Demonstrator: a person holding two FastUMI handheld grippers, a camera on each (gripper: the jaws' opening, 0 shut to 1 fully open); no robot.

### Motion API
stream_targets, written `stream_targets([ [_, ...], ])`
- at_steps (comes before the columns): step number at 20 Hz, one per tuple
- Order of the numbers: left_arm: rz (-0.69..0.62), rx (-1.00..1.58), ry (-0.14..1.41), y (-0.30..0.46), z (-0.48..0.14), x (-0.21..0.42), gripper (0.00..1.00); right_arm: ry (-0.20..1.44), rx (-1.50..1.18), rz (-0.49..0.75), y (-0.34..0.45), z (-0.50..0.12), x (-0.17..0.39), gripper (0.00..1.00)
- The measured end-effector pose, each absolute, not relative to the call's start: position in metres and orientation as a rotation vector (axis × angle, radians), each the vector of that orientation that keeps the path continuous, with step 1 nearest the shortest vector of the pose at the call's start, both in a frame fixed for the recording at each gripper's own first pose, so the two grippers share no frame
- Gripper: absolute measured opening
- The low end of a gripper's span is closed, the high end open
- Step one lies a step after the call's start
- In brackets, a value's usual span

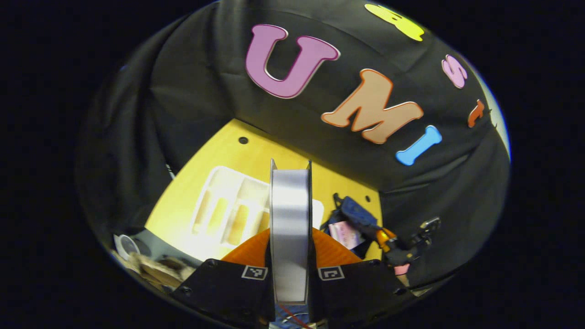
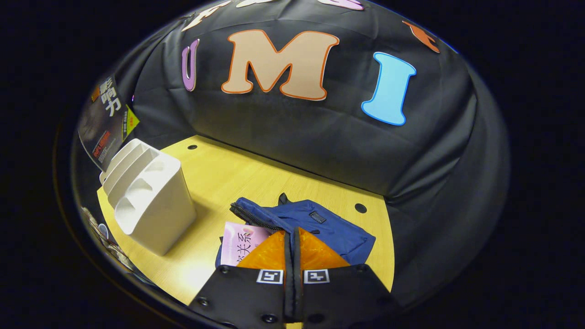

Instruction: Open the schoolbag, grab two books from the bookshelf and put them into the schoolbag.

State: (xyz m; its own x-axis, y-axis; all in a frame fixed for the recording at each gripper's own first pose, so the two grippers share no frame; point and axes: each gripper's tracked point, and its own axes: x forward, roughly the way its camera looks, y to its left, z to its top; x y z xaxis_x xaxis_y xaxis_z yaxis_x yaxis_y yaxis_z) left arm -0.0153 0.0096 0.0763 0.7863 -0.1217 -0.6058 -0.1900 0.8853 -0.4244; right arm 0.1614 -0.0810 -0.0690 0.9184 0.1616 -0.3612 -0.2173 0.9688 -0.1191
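Blue schoolbag (image 2: 320, 224) lies open, pink book (image 2: 240, 244) inside; your left gripper (image 1: 290, 256) pinches a second book (image 1: 290, 219), right gripper (image 2: 292, 256) pressed together.

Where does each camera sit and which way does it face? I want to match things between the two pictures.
Left gripper view: rides the left gripper, looks down onto the table; its fingers clamp a book edge-on.
Right gripper view: rides the right gripper, low over the schoolbag, facing the wall; its fingers are together.
Both show the white bookshelf, the schoolbag, the pink book in it.
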Motion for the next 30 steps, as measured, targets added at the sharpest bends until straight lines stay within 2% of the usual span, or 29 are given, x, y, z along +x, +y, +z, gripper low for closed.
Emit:
stream_targets([
  [8, -0.185, -0.72, 0.71, -0.129, 0.0, 0.006, 0.25, 0.358, -0.134, 0.181, -0.088, -0.066, 0.165, 0.03],
  [12, -0.237, -0.784, 0.811, -0.186, -0.059, 0.026, 0.26, 0.354, -0.121, 0.177, -0.09, -0.063, 0.167, 0.01],
  [15, -0.231, -0.786, 0.85, -0.213, -0.097, 0.053, 0.25, 0.35, -0.123, 0.168, -0.091, -0.062, 0.165, 0.01],
  [21, -0.184, -0.845, 0.823, -0.231, -0.142, 0.096, 0.26, 0.328, -0.141, 0.155, -0.087, -0.06, 0.163, 0.02],
  [23, -0.179, -0.874, 0.794, -0.24, -0.153, 0.105, 0.25, 0.324, -0.155, 0.161, -0.084, -0.061, 0.161, 0.05],
  [25, -0.173, -0.89, 0.754, -0.247, -0.16, 0.118, 0.25, 0.32, -0.161, 0.166, -0.079, -0.06, 0.159, 0.02],
  [30, -0.183, -0.895, 0.689, -0.257, -0.175, 0.138, 0.29, 0.318, -0.197, 0.181, -0.067, -0.064, 0.156, 0.03],
])
